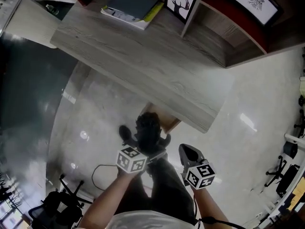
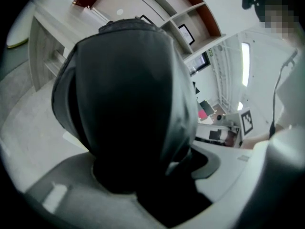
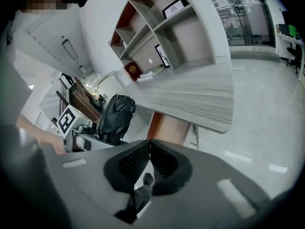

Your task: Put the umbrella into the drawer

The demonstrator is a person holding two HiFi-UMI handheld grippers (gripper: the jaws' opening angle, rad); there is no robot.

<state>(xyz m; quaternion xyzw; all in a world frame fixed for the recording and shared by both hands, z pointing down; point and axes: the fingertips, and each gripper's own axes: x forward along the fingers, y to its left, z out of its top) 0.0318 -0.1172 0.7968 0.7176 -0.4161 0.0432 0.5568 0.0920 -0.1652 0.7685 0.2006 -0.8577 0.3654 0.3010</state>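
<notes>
A folded black umbrella (image 1: 147,129) stands upright between the jaws of my left gripper (image 1: 145,141), which is shut on it just in front of the desk's near edge. In the left gripper view the umbrella (image 2: 124,104) fills most of the picture and hides the fingertips. The right gripper view shows the umbrella (image 3: 116,114) to the left, held below the desk top. My right gripper (image 1: 189,152) hangs beside it on the right. Its jaws (image 3: 150,144) are shut tip to tip on nothing. No drawer front can be made out.
A grey wood-grain desk (image 1: 157,75) spans the middle, with a brown panel (image 1: 167,123) under its near edge. Books (image 1: 131,6) and framed pictures (image 1: 182,1) sit at the back by the shelves. A black chair (image 1: 57,204) and a cable (image 1: 97,173) are on the glossy floor at lower left.
</notes>
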